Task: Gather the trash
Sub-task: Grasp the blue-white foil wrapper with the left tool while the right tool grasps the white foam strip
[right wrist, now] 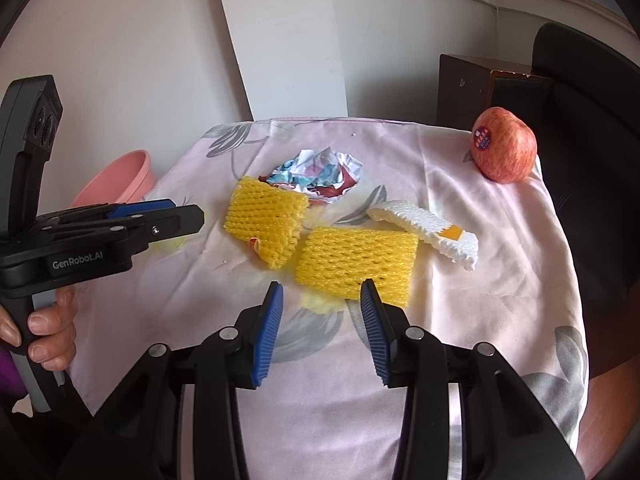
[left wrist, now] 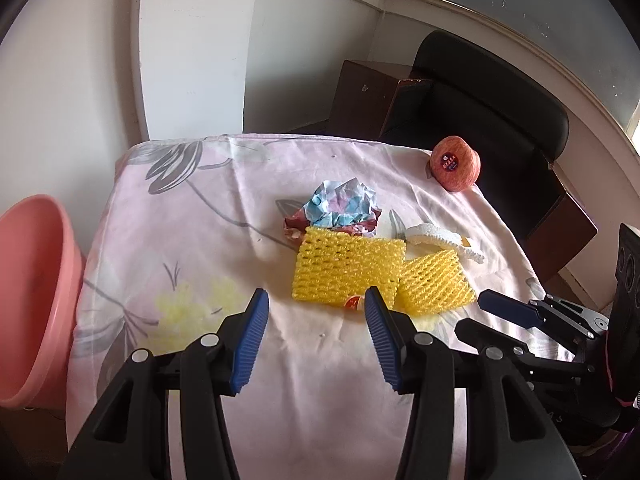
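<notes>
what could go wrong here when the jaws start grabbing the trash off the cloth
The two yellow foam nets lie edge to edge, so closing on one may drag the other. The apple sits at the far right corner of the tablecloth; snagging the loose cloth could roll it off. The pink basin stands beside the table on the left, so light pieces dropped from a height may miss it.

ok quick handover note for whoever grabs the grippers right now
Left gripper: open, empty, above the table's near edge.
Right gripper: open, empty, just short of the nearer yellow net.
On the cloth: second yellow net, crumpled paper, white foam net, apple at the far right corner.
Pink bin off the table's left side.
Done: nothing collected.
Left: all the trash.
</notes>
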The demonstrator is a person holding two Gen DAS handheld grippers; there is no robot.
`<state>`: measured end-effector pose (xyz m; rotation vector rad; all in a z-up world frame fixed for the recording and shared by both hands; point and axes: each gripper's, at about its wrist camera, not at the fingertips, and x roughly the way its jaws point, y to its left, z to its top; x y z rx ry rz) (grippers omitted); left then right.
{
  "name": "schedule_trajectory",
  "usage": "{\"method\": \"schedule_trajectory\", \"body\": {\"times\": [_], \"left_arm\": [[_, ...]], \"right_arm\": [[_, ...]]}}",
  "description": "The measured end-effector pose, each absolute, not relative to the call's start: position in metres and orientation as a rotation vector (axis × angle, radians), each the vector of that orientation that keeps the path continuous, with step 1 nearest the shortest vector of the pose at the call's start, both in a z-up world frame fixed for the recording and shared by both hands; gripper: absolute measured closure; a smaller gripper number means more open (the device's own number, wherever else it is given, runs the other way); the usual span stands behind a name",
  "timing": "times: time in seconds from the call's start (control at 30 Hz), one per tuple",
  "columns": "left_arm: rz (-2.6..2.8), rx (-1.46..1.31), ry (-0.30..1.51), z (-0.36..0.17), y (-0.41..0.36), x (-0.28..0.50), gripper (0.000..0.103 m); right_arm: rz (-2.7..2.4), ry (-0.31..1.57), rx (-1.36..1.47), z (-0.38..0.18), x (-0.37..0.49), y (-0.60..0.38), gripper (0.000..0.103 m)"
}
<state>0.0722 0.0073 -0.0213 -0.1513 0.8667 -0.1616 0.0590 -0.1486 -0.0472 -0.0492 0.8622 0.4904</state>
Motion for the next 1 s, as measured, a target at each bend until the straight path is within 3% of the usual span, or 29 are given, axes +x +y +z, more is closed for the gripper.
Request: {"method": "schedule_trajectory", "body": {"times": [0.33, 0.8, 0.87, 0.9, 0.97, 1.0], "left_arm": [[-0.156, -0.092, 0.852, -0.011, -0.007, 0.133, 0.054], [-0.187, -0.046, 0.983, -0.062, -0.014, 0.196, 0.054], [-0.184, -0.021, 0.977, -0.063, -0.018, 0.193, 0.065], [-0.189, -0.017, 0.976, -0.062, -0.019, 0.192, 0.077], [-0.192, -0.026, 0.972, -0.061, -0.019, 0.188, 0.078], [-0.194, -0.033, 0.966, -0.06, -0.018, 0.185, 0.081]], "right_arm": [[0.452, 0.847, 0.009, -0.046, 0.071, -0.179, 0.062], [0.446, 0.853, 0.052, -0.045, 0.106, -0.213, 0.062], [0.449, 0.853, 0.045, -0.045, 0.112, -0.215, 0.062], [0.45, 0.853, 0.044, -0.046, 0.116, -0.217, 0.062], [0.455, 0.86, 0.042, -0.046, 0.123, -0.218, 0.059], [0.46, 0.868, 0.042, -0.047, 0.127, -0.219, 0.053]]}}
